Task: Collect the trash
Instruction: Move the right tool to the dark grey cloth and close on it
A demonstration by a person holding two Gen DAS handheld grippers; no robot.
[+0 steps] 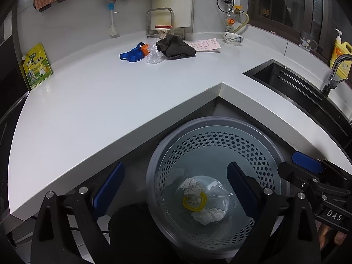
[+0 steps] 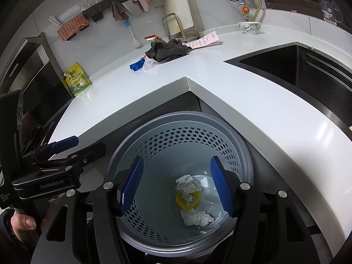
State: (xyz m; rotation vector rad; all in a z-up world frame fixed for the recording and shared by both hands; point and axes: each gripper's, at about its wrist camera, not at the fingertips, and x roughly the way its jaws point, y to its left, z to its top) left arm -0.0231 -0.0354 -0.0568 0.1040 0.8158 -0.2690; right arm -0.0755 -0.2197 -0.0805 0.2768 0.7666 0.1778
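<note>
Remaining trash: a clear crumpled plastic bag (image 1: 154, 54) lies on the white desk (image 1: 92, 101), far across it near the back wall, touching a dark cloth (image 1: 175, 47) on one side and a blue strap (image 1: 131, 55) with an orange piece on the other; a printed slip (image 1: 205, 44) lies just beyond the cloth. The strap's long axis runs roughly along the back wall. Trash already collected, two crumpled paper wads (image 2: 188, 184) and a yellow ring (image 2: 187, 201), rests at the bottom of the perforated bin (image 2: 176, 140), which stands on the floor in the inner corner of the desk.

The left hand-held gripper (image 1: 176, 189) hangs over the near-left rim of the bin, jaws spread wide, nothing between them. The right hand-held gripper (image 2: 176, 187) hangs directly over the bin mouth, jaws parted to a middling width, also empty.

Governing relation: the cluster lies forward and up from both grippers, across the desk's inner corner. In the left view it sits nearly straight ahead, slightly left of centre; in the right view it sits further off to the left. By judgement, the left hand has the shorter, straighter reach.
</note>
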